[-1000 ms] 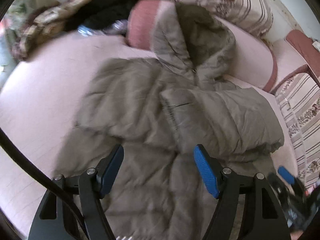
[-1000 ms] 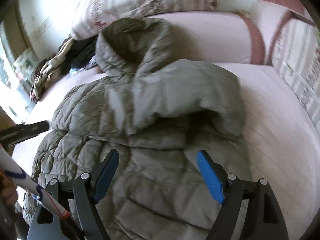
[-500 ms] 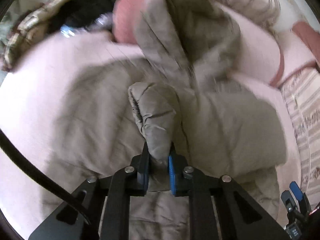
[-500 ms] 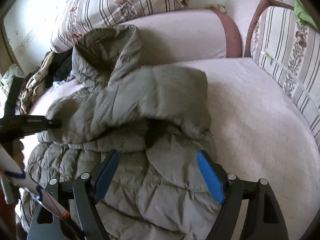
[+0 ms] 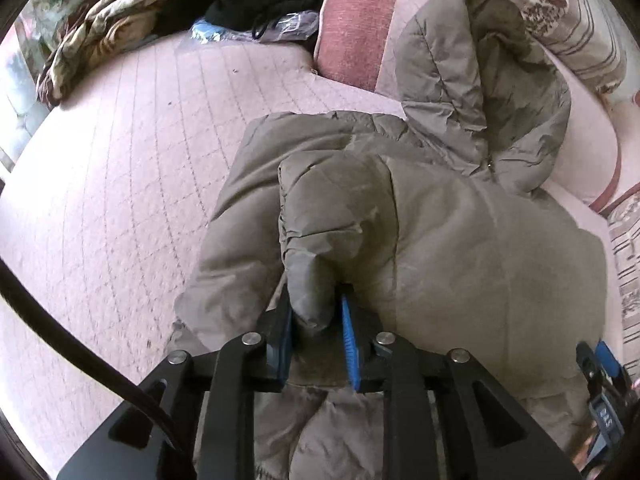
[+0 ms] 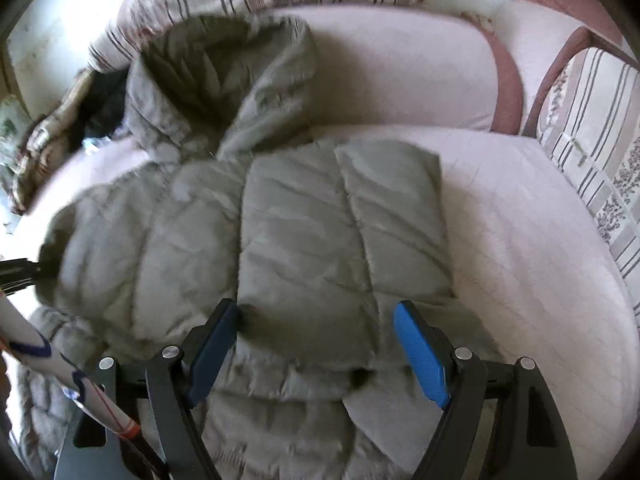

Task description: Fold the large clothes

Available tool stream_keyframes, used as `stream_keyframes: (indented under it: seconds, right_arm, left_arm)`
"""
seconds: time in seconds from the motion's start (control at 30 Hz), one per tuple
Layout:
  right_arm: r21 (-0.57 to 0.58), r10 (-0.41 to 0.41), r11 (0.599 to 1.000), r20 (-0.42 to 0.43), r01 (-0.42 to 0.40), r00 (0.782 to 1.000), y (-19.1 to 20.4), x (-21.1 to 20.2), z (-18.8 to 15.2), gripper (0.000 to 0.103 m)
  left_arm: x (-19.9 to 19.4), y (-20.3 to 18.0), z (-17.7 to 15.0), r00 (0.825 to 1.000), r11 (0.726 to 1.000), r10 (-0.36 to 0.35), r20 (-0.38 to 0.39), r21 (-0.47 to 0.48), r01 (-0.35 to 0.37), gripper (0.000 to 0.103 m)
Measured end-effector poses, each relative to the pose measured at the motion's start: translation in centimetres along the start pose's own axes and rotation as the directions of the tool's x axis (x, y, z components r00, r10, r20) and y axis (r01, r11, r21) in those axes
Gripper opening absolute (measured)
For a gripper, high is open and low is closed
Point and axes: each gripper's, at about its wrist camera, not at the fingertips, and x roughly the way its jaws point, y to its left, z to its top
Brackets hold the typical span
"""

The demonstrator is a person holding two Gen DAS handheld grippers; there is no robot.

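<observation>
A grey-green padded jacket (image 5: 460, 260) lies front up on a pink quilted sofa seat (image 5: 100, 200), its hood (image 5: 480, 80) leaning on the backrest. My left gripper (image 5: 316, 332) has the bunched left sleeve (image 5: 332, 216) between its blue pads over the jacket's chest; the jaws are opening but still touch the fabric. In the right wrist view the other sleeve (image 6: 340, 220) lies folded flat across the jacket front. Just above that sleeve's lower edge hangs my right gripper (image 6: 316, 344), open, with nothing pinched.
A heap of patterned and black clothes (image 5: 100, 28) and a plastic bag (image 5: 288, 24) sit at the back left. Striped cushions (image 6: 592, 120) line the back and right side. A black cable (image 5: 60, 332) crosses the left view; a white marked stick (image 6: 60, 368) shows lower left.
The left gripper shut on the left sleeve and carried it over the jacket's chest, and its jaws now stand slightly wider. The right gripper, still open, dropped closer to the folded right sleeve.
</observation>
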Motion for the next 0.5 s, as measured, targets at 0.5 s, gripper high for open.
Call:
stream_keyframes:
  seconds: [0.5]
  right_arm:
    - [0.023, -0.073, 0.997, 0.054, 0.072, 0.996, -1.3, -4.0, -1.7, 0.093]
  left_arm:
    - [-10.2, 1.6, -6.2, 0.968, 0.983, 0.169, 0.186, 0.042, -0.18, 0.057]
